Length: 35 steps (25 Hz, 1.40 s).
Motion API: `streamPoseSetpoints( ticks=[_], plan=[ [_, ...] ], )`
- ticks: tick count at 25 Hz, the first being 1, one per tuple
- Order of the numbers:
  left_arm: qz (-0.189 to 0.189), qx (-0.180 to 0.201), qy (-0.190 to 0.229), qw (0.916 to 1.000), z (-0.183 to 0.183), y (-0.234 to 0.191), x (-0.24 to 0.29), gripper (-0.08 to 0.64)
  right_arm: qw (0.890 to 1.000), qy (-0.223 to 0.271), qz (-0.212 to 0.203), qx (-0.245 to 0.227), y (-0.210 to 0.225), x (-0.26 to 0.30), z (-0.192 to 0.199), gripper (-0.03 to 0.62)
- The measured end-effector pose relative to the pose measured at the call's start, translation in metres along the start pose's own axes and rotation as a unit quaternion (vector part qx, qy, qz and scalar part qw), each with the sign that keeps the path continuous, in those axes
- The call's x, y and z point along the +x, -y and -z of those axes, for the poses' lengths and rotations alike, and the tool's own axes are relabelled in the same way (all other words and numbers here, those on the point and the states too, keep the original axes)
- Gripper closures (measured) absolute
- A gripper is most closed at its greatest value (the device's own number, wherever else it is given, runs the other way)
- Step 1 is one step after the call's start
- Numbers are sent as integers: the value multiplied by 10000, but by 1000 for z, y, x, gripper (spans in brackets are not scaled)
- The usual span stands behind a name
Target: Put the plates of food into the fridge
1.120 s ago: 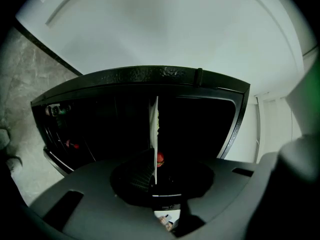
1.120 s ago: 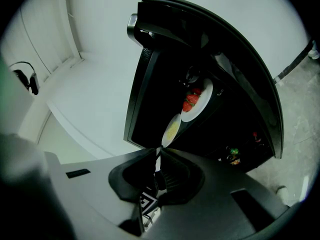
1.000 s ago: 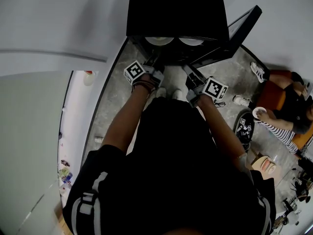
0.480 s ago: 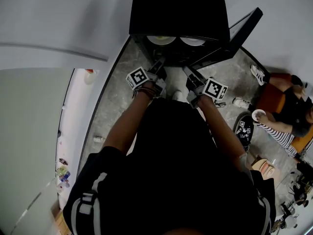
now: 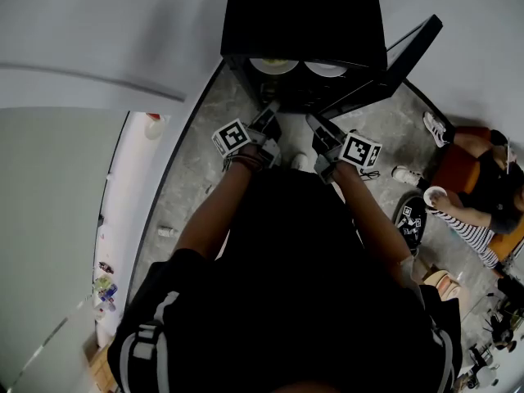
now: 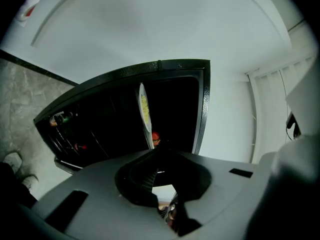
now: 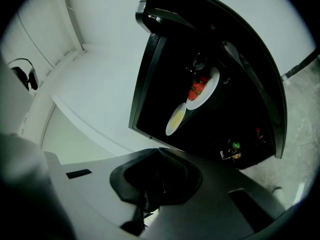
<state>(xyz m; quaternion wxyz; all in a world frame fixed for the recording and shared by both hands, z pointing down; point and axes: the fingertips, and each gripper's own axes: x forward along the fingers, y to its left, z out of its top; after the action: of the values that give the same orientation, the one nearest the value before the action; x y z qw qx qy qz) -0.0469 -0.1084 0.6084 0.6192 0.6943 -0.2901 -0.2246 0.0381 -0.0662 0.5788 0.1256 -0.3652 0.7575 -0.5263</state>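
While the black fridge [image 5: 303, 15] stands against the white wall with its door [image 5: 401, 60] swung wide to the right in the head view, the person stands right in front of it on the grey stone-patterned floor [image 5: 196, 154]. A seated person [image 5: 483, 178] is off to the right, well apart from the fridge, holding a white cup [image 5: 434, 195].

Both grippers are held out level toward the open compartment, just short of its front edge and touching nothing. The left gripper [image 5: 270, 111] has just been closing its jaws; they are now drawn together at the tips with nothing between them. The right gripper [image 5: 314, 121] is clenched fully and equally empty.

Both plates of food already sit inside the fridge, side by side on one shelf. The plate of yellow food [image 7: 176, 119] is on the left in the head view, and the plate of strawberries [image 7: 202, 90] lies just beside it on the right. A few small items [image 7: 232, 151] sit in the door's rack, too small to name.
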Motion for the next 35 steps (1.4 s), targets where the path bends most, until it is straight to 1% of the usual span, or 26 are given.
streamPoseSetpoints(
  ticks=[3,11,14,16,18,21,23,26,29,32,35],
  plan=[
    [-18,116,-92,9999,10,2,-6,515,9999,-44,12,-117,-2,-3,2,568],
    [-67,460,-416,9981,35,9,-17,515,9998,-58,3,-171,-2,-8,3,568],
    [-73,535,-496,9973,42,10,-22,515,9998,-97,-17,-164,2,-9,8,568],
    [-146,585,-548,9967,46,9,-27,515,9998,-110,-41,-160,2,-9,10,568],
    [-297,665,-607,9955,49,6,-32,515,9998,-114,-72,-161,0,-9,10,568],
    [-135,613,-584,9963,53,12,-34,515,9998,-128,-106,-149,0,-10,11,568],
    [-108,598,-597,9964,56,14,-35,515,9995,-173,-148,-226,-3,-10,13,568],
    [-103,662,-640,9957,59,17,-35,515,9976,-320,-181,-588,-8,-8,14,568],
    [-148,960,-687,9929,59,21,-36,515,9951,-435,-165,-876,-11,-7,16,568],
    [-210,1375,-779,9872,60,25,-38,515,9934,-477,-139,-1031,-14,-10,19,568],
    [-255,1682,-827,9819,56,29,-35,515,9913,-505,-74,-1214,-12,-10,16,568]
  ],
)
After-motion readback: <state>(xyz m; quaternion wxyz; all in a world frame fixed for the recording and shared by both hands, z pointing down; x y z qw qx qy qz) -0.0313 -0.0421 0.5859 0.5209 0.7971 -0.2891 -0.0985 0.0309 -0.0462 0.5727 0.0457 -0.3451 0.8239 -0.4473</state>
